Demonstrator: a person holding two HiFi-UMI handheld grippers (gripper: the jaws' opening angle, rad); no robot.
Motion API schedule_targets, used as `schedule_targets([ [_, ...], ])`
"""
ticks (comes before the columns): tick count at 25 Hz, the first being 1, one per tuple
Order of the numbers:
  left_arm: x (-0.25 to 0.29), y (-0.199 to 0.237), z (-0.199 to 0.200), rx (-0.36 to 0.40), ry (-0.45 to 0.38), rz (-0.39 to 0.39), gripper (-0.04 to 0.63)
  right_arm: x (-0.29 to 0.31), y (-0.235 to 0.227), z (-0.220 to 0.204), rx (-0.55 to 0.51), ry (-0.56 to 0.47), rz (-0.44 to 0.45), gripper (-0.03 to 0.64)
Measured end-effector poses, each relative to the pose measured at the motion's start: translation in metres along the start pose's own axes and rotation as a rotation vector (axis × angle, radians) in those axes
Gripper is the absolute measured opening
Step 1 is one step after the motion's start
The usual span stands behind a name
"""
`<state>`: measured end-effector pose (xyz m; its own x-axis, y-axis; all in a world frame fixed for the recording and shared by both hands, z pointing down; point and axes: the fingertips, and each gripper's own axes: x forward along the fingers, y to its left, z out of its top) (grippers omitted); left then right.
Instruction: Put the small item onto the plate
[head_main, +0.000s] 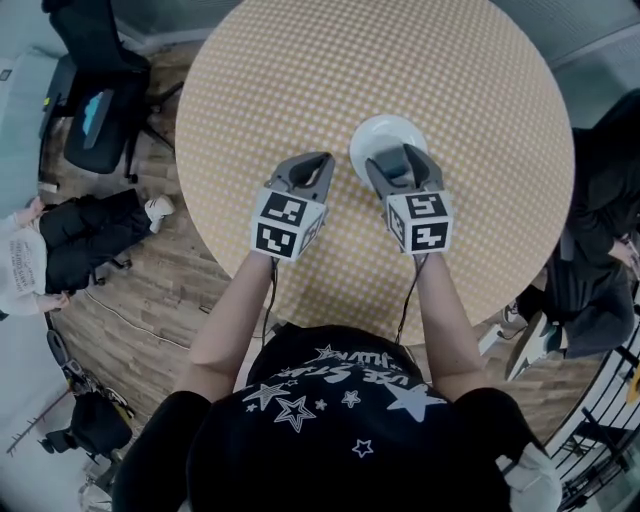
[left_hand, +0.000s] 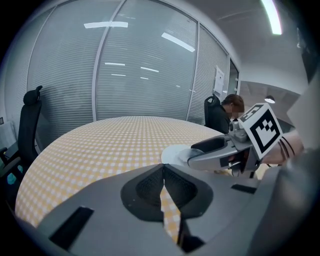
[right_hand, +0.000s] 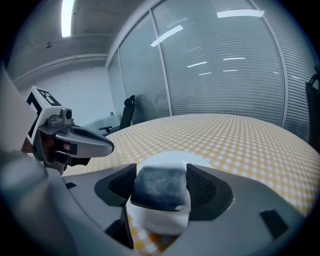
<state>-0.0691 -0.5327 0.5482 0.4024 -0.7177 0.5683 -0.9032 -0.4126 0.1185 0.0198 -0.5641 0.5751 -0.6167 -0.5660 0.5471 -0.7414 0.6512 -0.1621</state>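
I see the round checkered worktop (head_main: 480, 90) with a white plate (head_main: 388, 128) on it. My right claw (head_main: 398, 160) hangs over the plate's near edge, clamped on the small item (right_hand: 159, 186), a dark blue block with a white underside; my left claw (left_hand: 163, 171) is just beside, pinched together on nothing

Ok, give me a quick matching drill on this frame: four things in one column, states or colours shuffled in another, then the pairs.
1 left gripper
2 right gripper
3 item
4 plate

A white, on the table
B shut, empty
C dark blue top, between jaws
D shut on the item

Pairs: 1-B, 2-D, 3-C, 4-A
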Motion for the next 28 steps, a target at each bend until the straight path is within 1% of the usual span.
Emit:
schedule_targets([
  [4, 0.003, 0.0, -0.006, -0.005, 0.014, -0.002, 0.009, 0.004, 0.002, -0.007, -0.046, 0.044, -0.015, 0.313],
  [15, 0.006, -0.005, -0.01, -0.001, 0.033, -0.013, 0.009, 0.01, 0.003, -0.017, -0.119, 0.125, -0.039, 0.313],
  [20, 0.002, -0.005, -0.009, -0.005, 0.028, -0.006, 0.009, 0.01, 0.002, -0.014, -0.111, 0.111, -0.058, 0.314],
  [24, -0.005, -0.005, -0.008, -0.005, 0.021, 0.001, 0.009, 0.004, 0.004, -0.01, -0.168, 0.121, -0.06, 0.314],
  [28, -0.015, -0.009, -0.007, -0.008, 0.008, 0.006, 0.009, -0.009, 0.008, -0.003, -0.152, 0.102, -0.064, 0.313],
])
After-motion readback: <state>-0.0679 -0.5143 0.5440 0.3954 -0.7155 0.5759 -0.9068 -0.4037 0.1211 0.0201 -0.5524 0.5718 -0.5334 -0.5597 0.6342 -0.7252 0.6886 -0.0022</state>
